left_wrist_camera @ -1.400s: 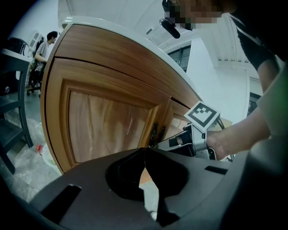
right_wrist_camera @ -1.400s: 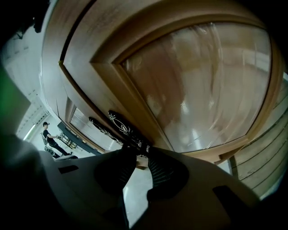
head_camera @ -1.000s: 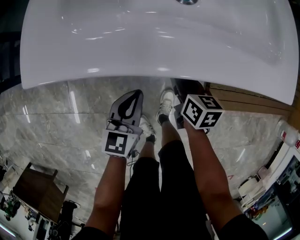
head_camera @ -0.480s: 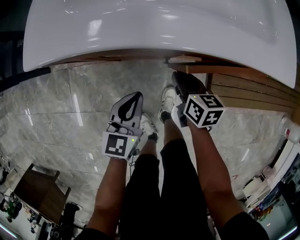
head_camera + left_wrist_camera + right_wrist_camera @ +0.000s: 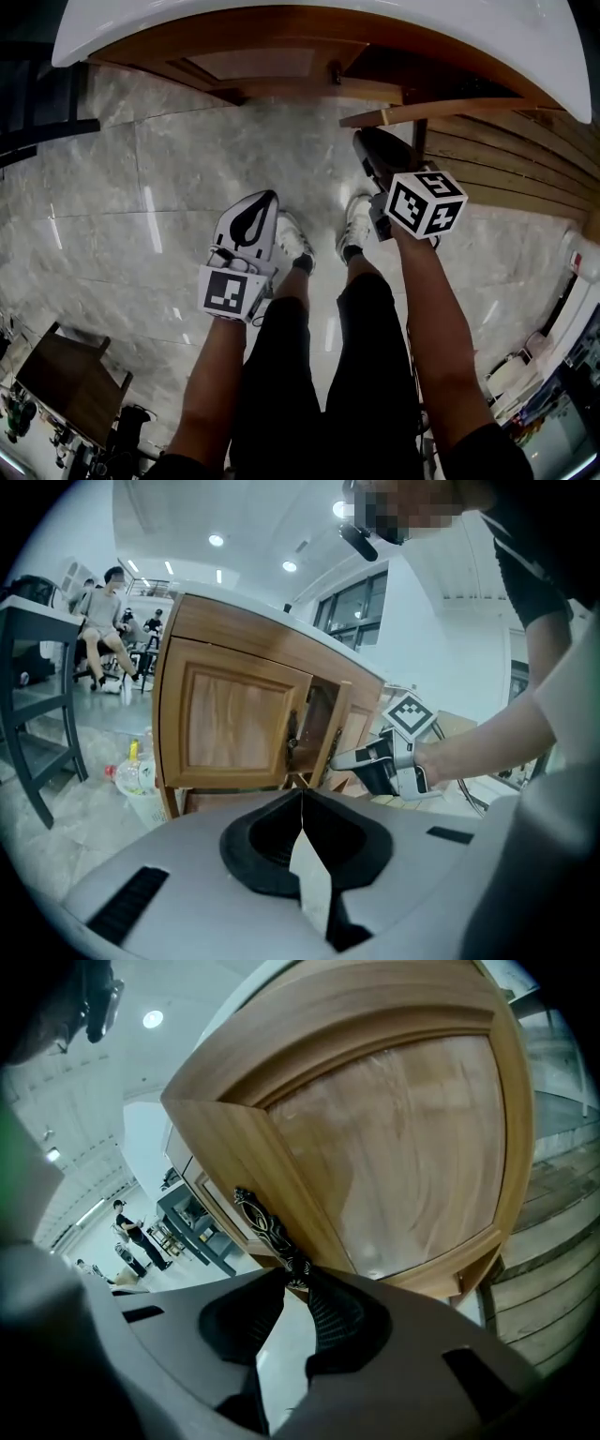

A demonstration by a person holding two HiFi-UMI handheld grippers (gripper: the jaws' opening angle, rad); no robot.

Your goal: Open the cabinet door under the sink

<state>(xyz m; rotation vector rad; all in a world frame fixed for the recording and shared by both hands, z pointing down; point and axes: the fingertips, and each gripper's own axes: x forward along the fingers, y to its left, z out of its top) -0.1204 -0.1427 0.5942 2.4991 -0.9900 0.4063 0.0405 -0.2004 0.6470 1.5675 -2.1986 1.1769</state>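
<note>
Looks like the pulling-open step. The right gripper is clamped on the dark ornate handle of the cabinet door, which sits partly ajar under the sink, top right of the head view. The left gripper is pinched closed on nothing. Next, I'd guess, swing the door wider along its arc.
</note>
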